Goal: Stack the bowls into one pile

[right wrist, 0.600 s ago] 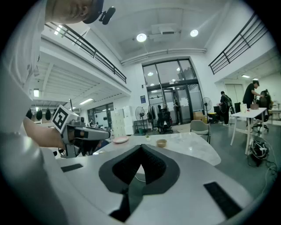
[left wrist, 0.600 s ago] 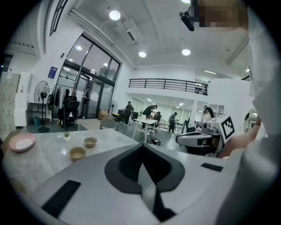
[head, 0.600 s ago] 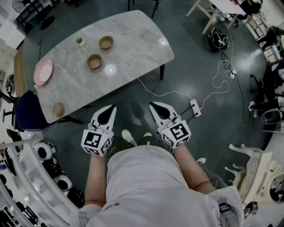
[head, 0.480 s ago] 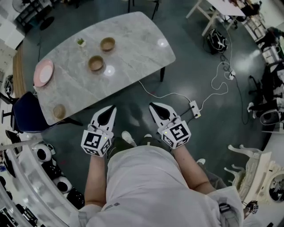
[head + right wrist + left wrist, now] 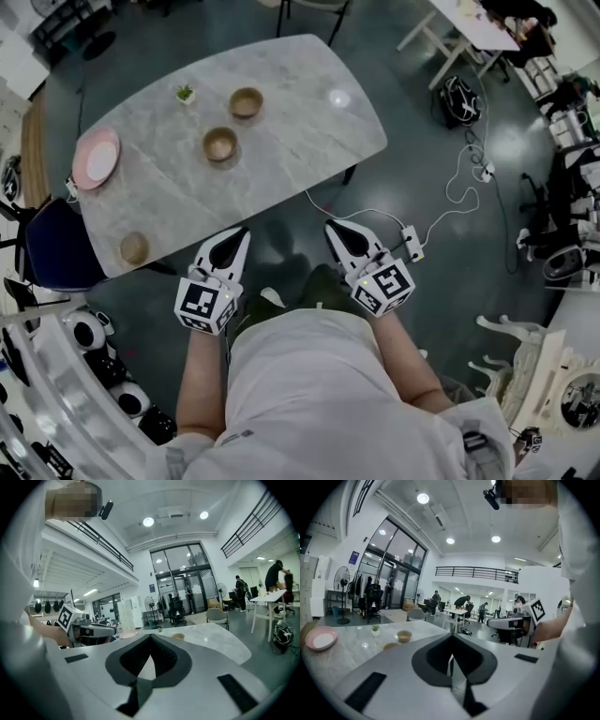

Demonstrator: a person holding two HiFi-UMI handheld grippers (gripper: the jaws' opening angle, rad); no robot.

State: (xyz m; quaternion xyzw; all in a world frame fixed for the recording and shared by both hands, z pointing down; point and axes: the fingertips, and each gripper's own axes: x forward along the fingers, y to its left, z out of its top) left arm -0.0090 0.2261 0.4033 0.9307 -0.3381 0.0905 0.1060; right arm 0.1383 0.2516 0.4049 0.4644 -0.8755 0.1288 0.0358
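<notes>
1. Head view: we look steeply down from above the person; the grey marble-topped table (image 5: 281,122) lies ahead, well apart.
2. Left gripper view: we ride just behind the left gripper (image 5: 451,659), facing nearly level along its jaws towards the table.
3. Right gripper view: same mounting on the right gripper (image 5: 150,657), facing likewise.
4. Shared: all three take in the table and its pink round plate (image 5: 97,157); each gripper view catches the other gripper.

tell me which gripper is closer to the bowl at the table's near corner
Left. The left gripper sits off the table edge, just right of the bowl in the head view; the right gripper is farther right, beyond it.
</notes>
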